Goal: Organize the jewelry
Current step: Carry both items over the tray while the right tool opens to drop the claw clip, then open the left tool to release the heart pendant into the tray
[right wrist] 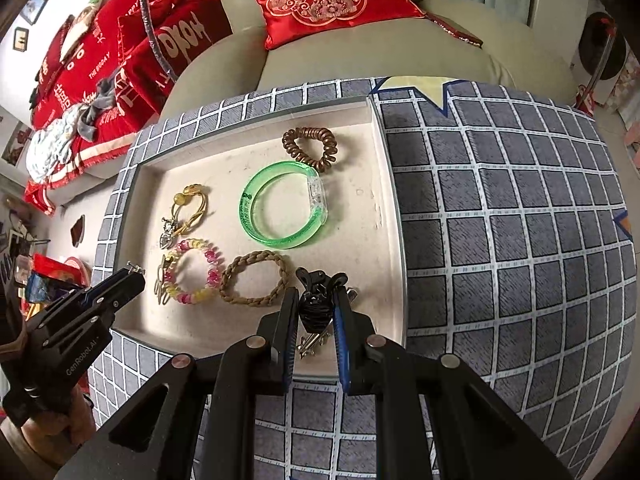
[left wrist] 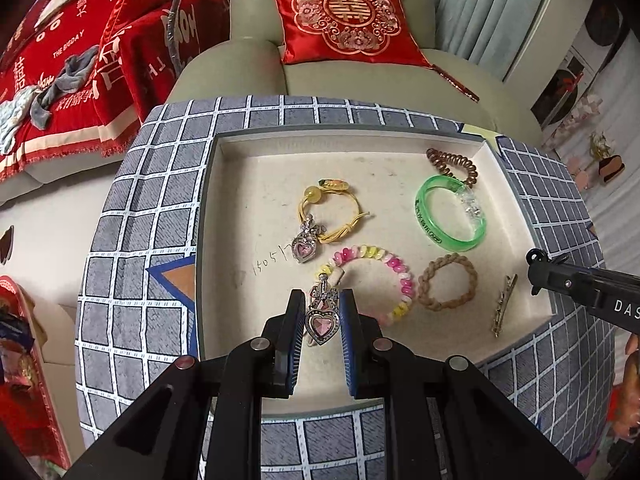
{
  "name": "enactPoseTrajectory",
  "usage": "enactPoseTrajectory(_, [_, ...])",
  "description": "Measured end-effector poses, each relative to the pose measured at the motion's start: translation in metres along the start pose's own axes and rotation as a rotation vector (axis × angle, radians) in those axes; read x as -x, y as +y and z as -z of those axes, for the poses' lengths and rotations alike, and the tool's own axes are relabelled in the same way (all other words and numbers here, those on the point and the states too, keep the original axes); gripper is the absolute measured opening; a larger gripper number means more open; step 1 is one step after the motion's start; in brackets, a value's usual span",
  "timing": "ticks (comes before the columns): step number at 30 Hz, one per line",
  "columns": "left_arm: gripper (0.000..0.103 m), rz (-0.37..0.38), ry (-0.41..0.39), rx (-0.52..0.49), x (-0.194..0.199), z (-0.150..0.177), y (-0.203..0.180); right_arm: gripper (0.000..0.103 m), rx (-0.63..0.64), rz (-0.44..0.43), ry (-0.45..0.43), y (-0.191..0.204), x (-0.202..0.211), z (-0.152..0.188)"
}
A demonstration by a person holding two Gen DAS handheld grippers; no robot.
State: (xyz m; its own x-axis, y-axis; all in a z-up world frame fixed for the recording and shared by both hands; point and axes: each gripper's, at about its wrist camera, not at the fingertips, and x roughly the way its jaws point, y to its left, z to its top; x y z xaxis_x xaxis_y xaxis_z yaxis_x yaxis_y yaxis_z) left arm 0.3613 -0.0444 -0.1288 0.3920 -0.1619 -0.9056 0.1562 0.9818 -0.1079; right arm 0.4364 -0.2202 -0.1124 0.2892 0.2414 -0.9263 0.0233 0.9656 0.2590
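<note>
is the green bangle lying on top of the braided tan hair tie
No, the green bangle lies apart from the braided tan hair tie, bare tray between them.

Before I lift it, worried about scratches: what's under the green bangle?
Only bare tray shows through the green bangle. Its far edge touches or overlaps the brown coil tie; what's under its band is hidden.

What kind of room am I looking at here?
Probably a home living room, dressed for a wedding: a pale green sofa with a red embroidered cushion, red wedding blankets, and a low checked stool holding a jewelry tray.
</note>
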Motion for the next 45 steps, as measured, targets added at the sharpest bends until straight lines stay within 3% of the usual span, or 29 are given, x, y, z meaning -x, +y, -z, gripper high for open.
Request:
enactPoseTrajectory(18, [0.032,-0.062,0.014,-0.016,-0.031,-0.013,-0.003,0.018,0.007,0.007,0.047,0.003,-0.038,-0.013])
enactPoseTrajectory(26, [0.033,-0.091,0.009,-0.077,-0.034,-0.014,-0.012,0.019,-0.005,0.003,0.074,0.000,-0.048,-0.011])
enactPoseTrajectory(27, [0.033,-0.095,0.009,-0.079,-0.034,-0.014,-0.013,0.021,-0.007,0.003,0.073,0.000,-0.048,-0.011])
enactPoseTrajectory(29, [0.033,-0.099,0.009,-0.079,-0.033,-0.014,-0.014,0.042,-0.006,-0.004,0.069,0.001,-0.048,-0.012])
enactPoseTrajectory(31, [0.033,-0.101,0.012,-0.078,-0.033,-0.014,-0.015,0.052,-0.004,-0.004,0.064,0.003,-0.047,-0.012])
enactPoseTrajectory(36, [0.033,-0.105,0.021,-0.074,-0.032,-0.013,-0.016,0.054,-0.038,-0.044,0.051,0.001,-0.038,-0.011])
enactPoseTrajectory(40, [0.033,-0.109,0.022,-0.068,-0.032,-0.011,-0.016,0.065,-0.055,-0.070,0.022,-0.001,-0.024,-0.009])
enactPoseTrajectory(45, [0.033,-0.102,0.013,-0.059,-0.029,-0.012,-0.016,0.066,-0.082,-0.097,-0.010,-0.002,-0.007,-0.005])
